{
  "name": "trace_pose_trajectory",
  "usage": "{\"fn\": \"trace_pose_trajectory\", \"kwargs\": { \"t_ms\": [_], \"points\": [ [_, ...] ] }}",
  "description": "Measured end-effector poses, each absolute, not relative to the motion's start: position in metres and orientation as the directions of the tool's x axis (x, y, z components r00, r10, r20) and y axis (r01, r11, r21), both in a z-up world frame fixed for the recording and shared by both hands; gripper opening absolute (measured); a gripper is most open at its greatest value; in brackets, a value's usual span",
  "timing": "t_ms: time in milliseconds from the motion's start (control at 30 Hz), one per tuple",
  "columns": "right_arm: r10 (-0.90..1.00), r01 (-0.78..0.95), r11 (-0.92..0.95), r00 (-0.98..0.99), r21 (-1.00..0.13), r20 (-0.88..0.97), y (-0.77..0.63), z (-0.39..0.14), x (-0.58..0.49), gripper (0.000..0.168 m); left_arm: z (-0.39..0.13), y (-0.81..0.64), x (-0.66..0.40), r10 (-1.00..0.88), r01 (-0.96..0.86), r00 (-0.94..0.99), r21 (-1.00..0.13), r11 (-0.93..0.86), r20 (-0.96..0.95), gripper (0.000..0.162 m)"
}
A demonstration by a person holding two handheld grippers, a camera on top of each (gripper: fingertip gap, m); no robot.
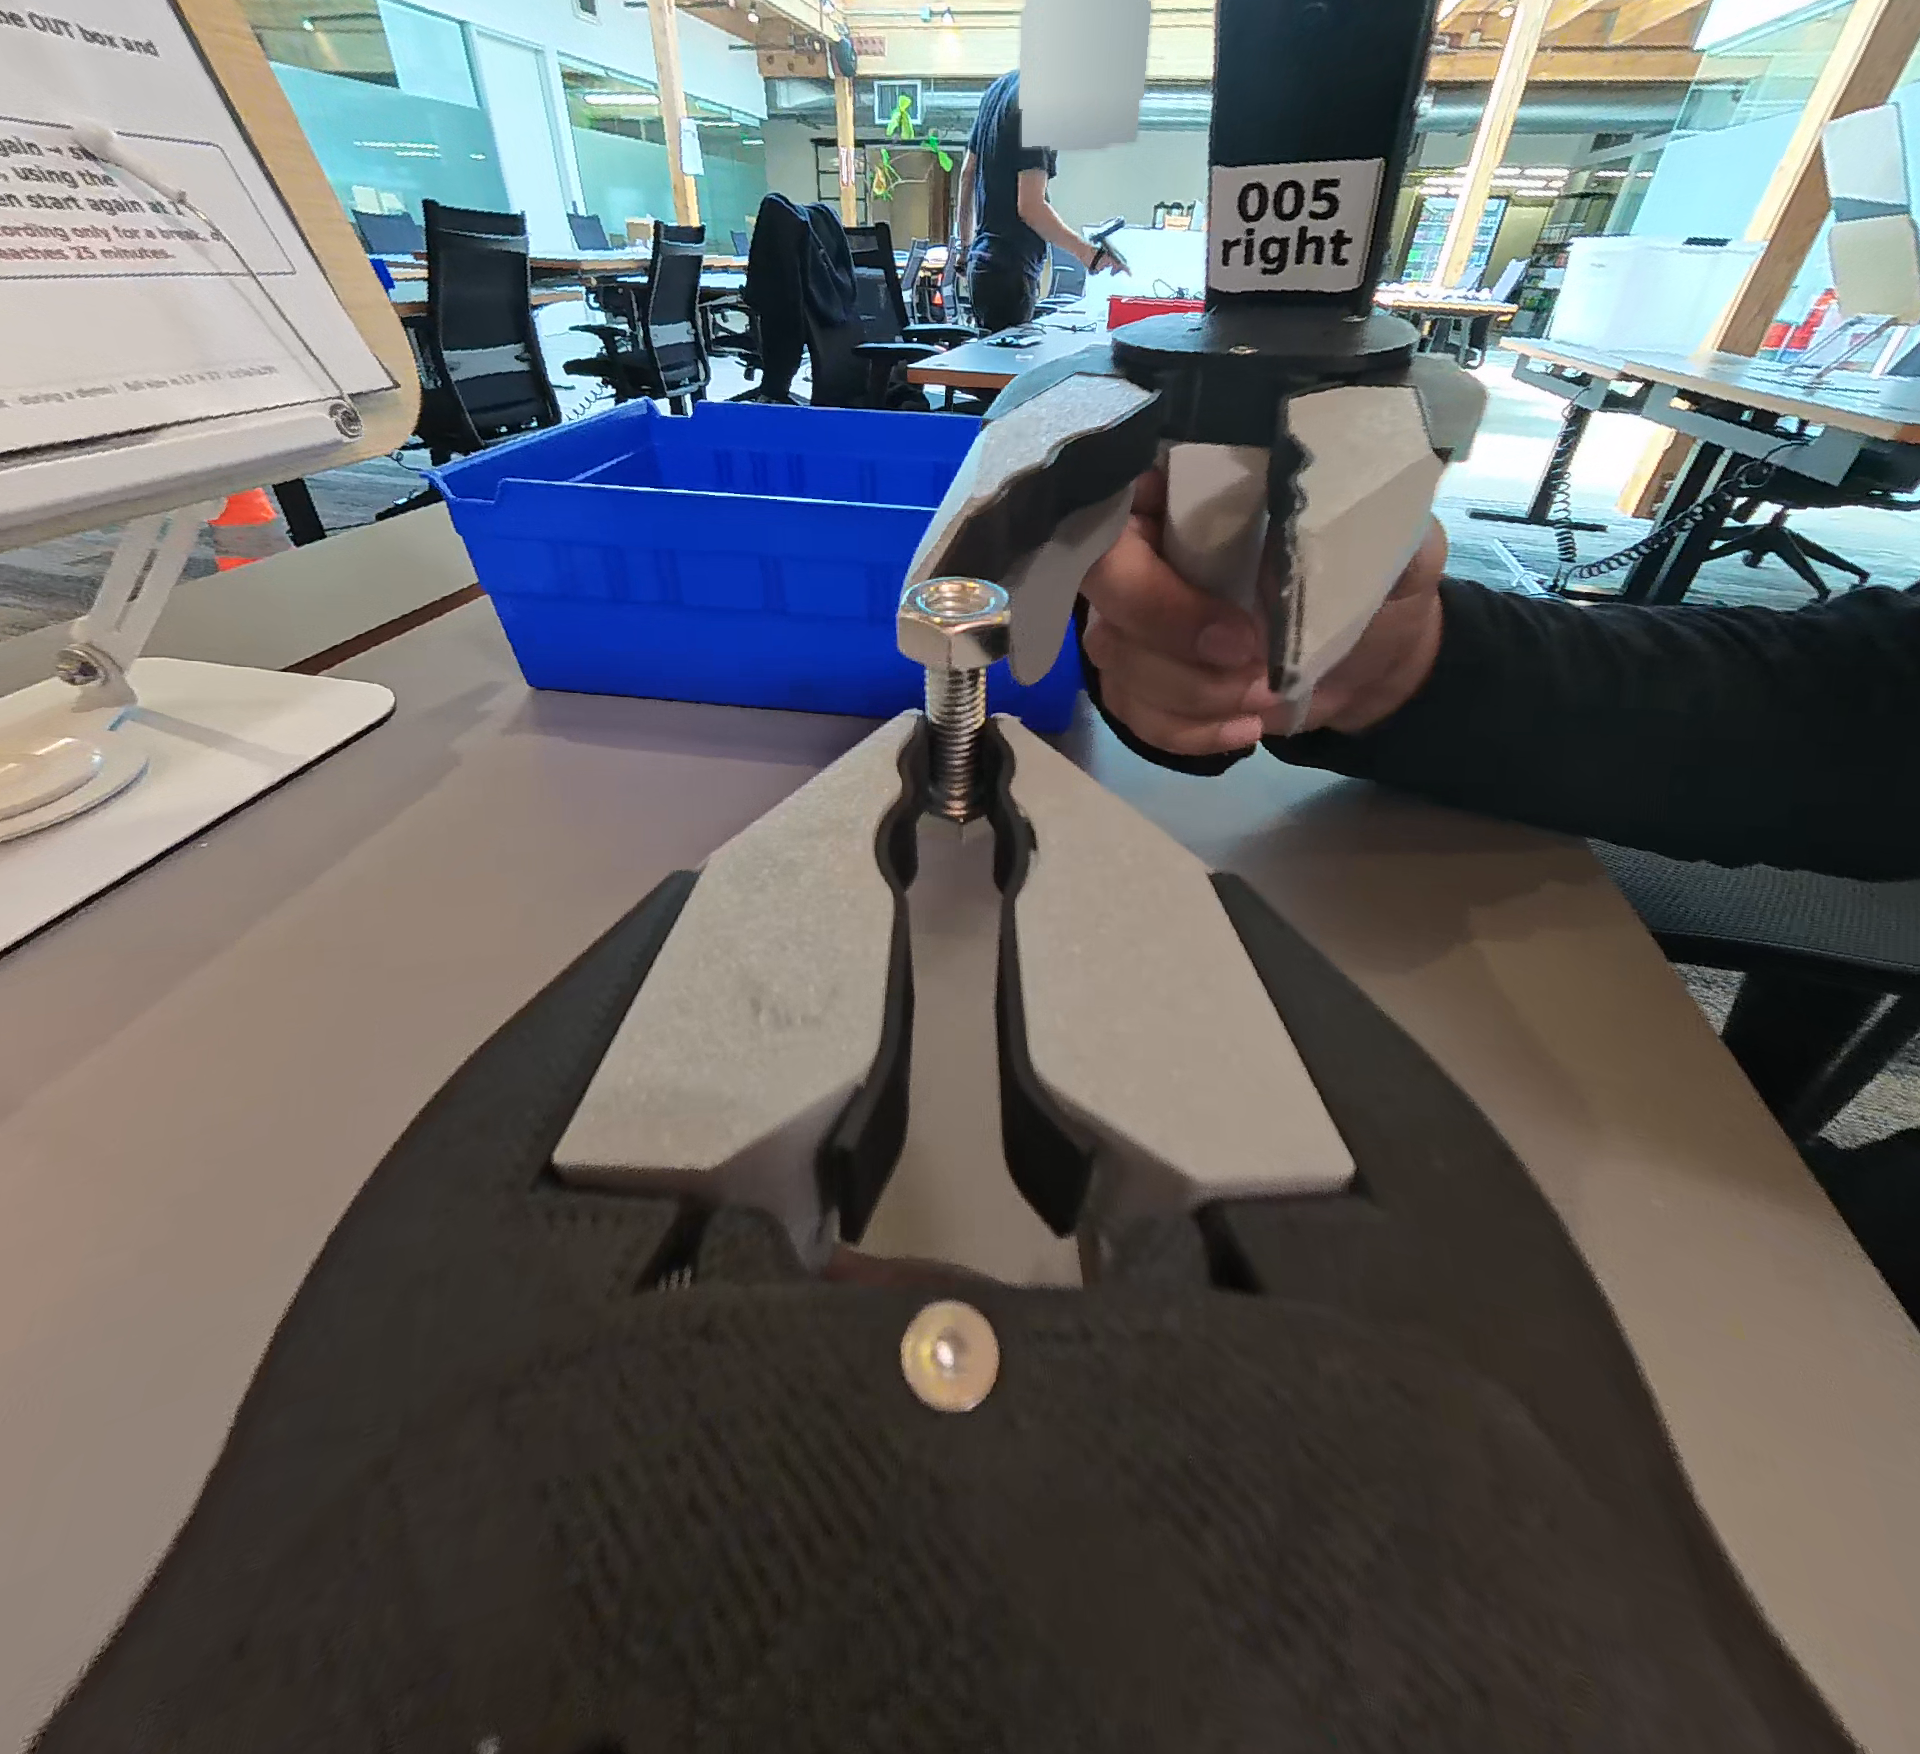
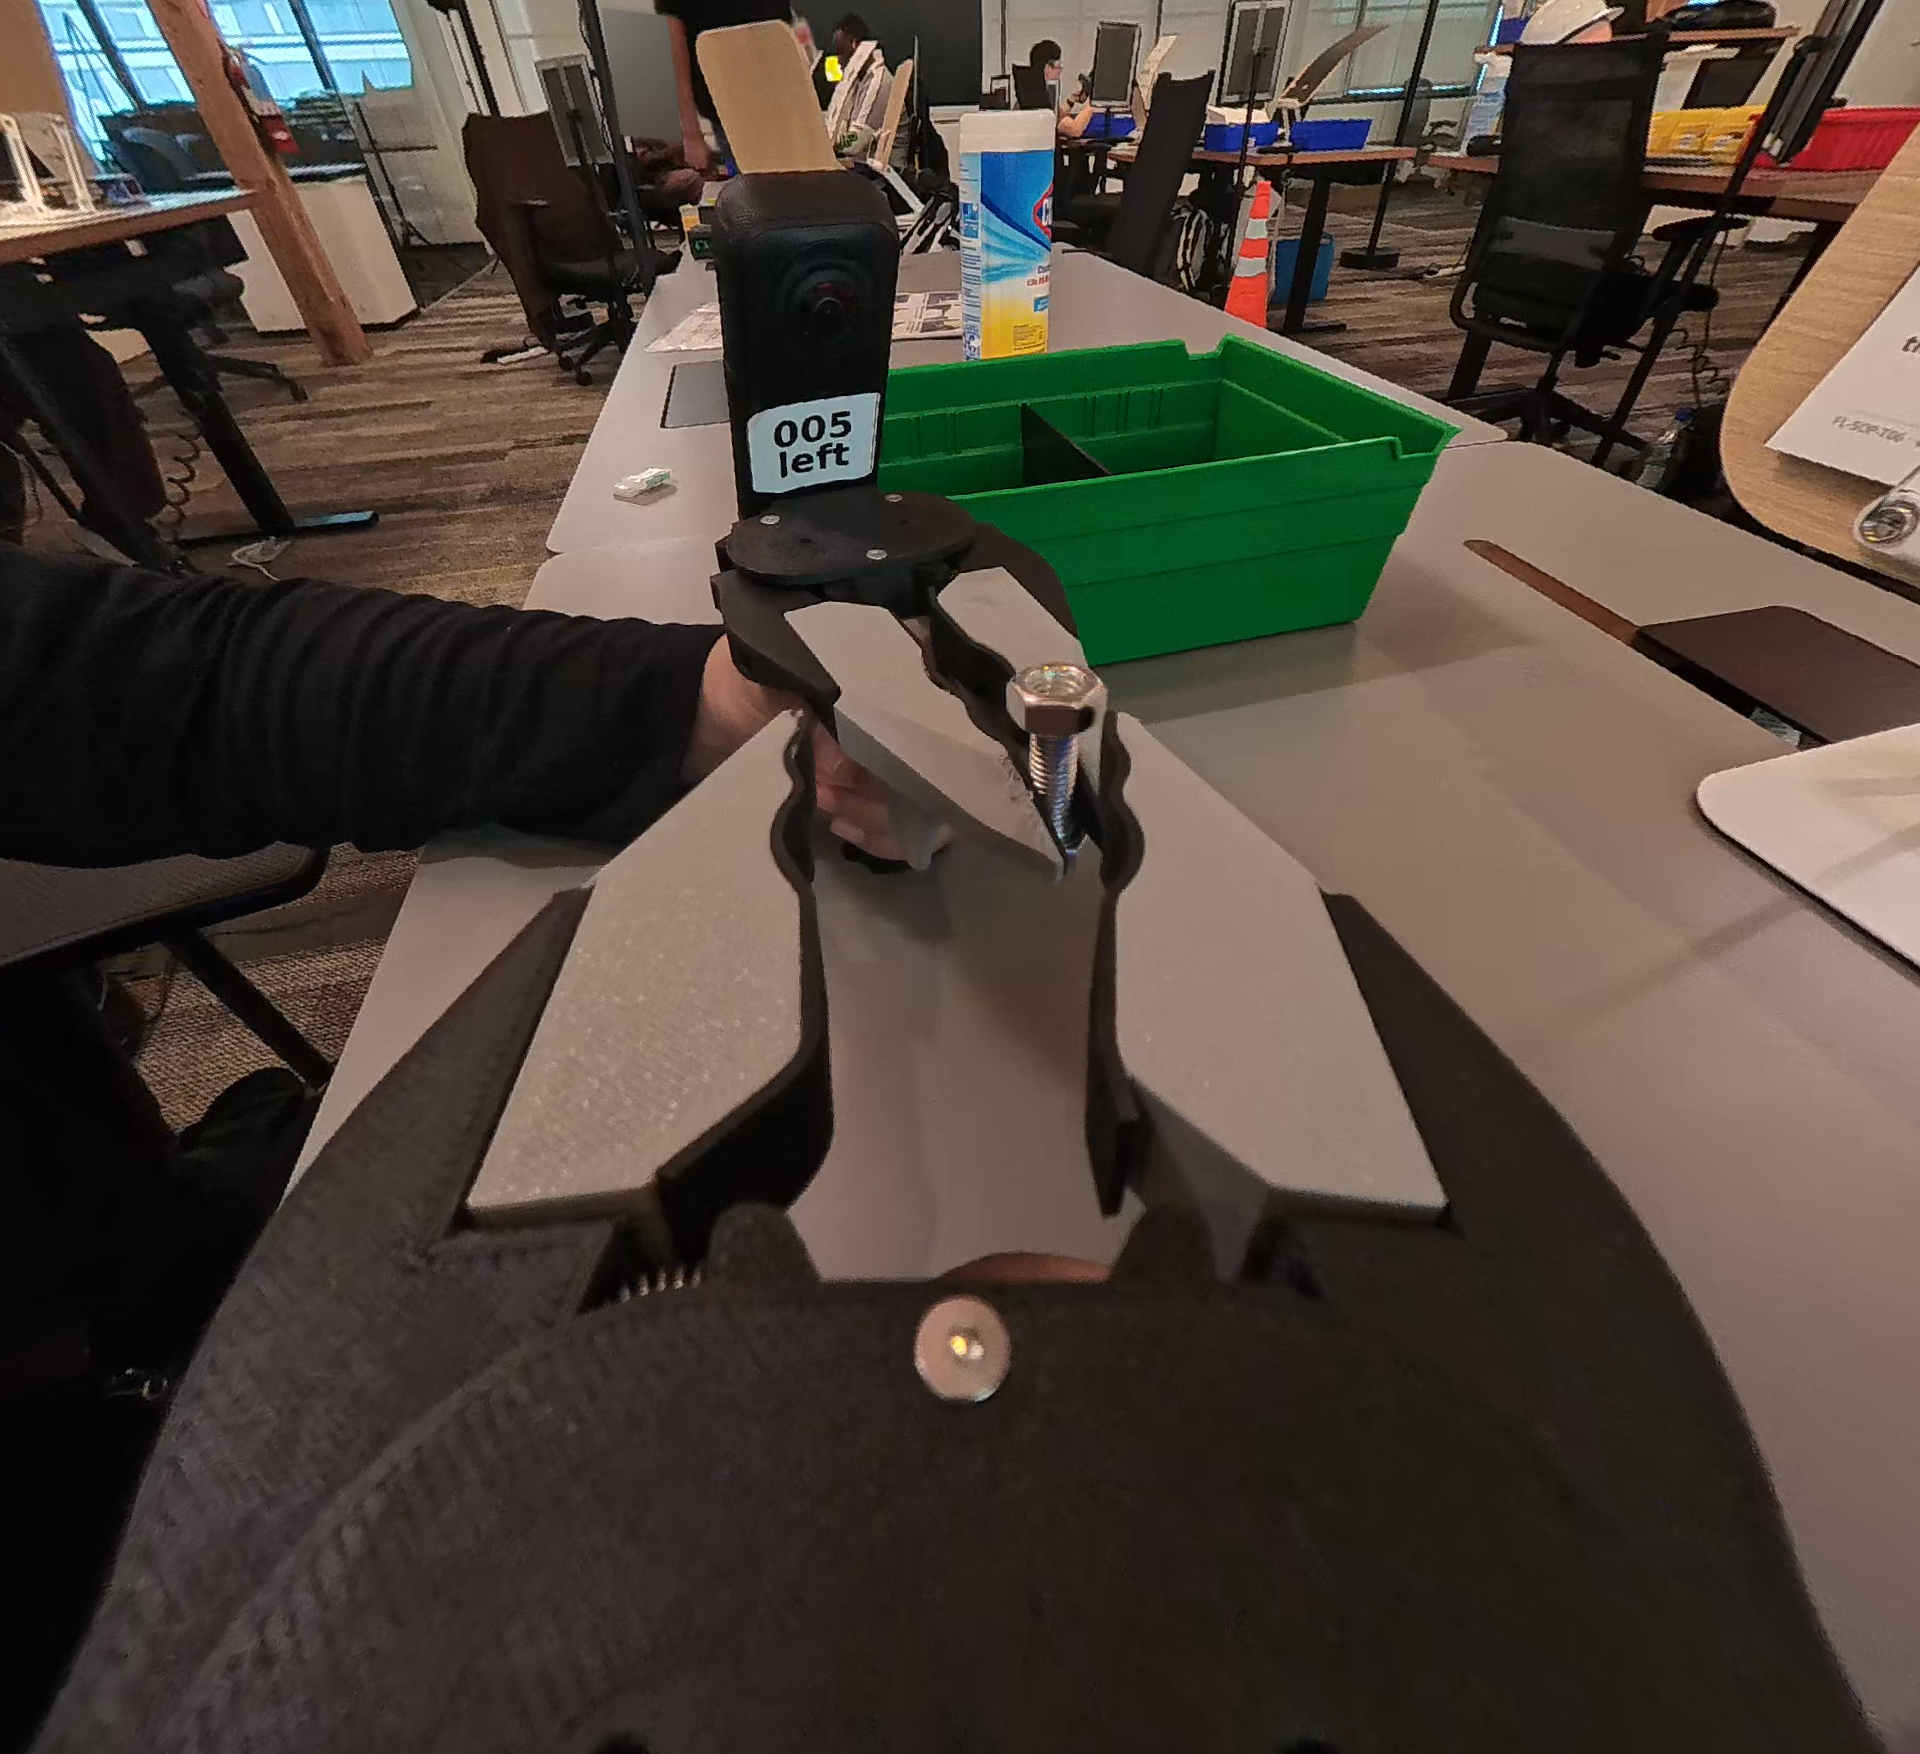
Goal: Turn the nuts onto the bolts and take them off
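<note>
Two hand-held grippers meet at one bolt [image 1: 954, 748] above the grey bench [image 1: 436, 873]. From the left wrist view, the left hand-held gripper [image 1: 956, 774] pinches the bolt's shiny ridged stem and holds it upright, with the silver six-sided nut [image 1: 954, 622] sitting at the very top. The right hand-held gripper [image 1: 1013, 624] is just beside the nut, near a blue bin [image 1: 707, 551]. I think the nut could fall off and roll away, since it seems to hang on by only a few turns. From the right wrist view, the right hand-held gripper [image 2: 951, 785] is spread wide and grips nothing. Its right finger [image 2: 1117, 790] is close to the bolt and could bump it crooked. A green bin [image 2: 1195, 499] sits behind.
</note>
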State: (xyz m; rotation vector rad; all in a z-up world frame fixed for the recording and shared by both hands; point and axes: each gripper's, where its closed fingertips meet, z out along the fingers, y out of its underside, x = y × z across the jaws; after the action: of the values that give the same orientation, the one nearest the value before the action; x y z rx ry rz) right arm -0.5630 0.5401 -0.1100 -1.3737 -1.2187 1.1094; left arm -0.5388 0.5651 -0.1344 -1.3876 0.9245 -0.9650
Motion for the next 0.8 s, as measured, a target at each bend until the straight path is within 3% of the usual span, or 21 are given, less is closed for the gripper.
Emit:
{"fn": "trace_pose_trajectory", "kwargs": {
  "t_ms": [800],
  "points": [
    [0.994,0.117,-0.050,0.107,-0.992,-0.037,0.542,-0.110,-0.566,0.055,-0.139,0.570,-0.538,-0.925,-0.018,0.379,-0.999,-0.041,0.031,0.006]
  ]
}}
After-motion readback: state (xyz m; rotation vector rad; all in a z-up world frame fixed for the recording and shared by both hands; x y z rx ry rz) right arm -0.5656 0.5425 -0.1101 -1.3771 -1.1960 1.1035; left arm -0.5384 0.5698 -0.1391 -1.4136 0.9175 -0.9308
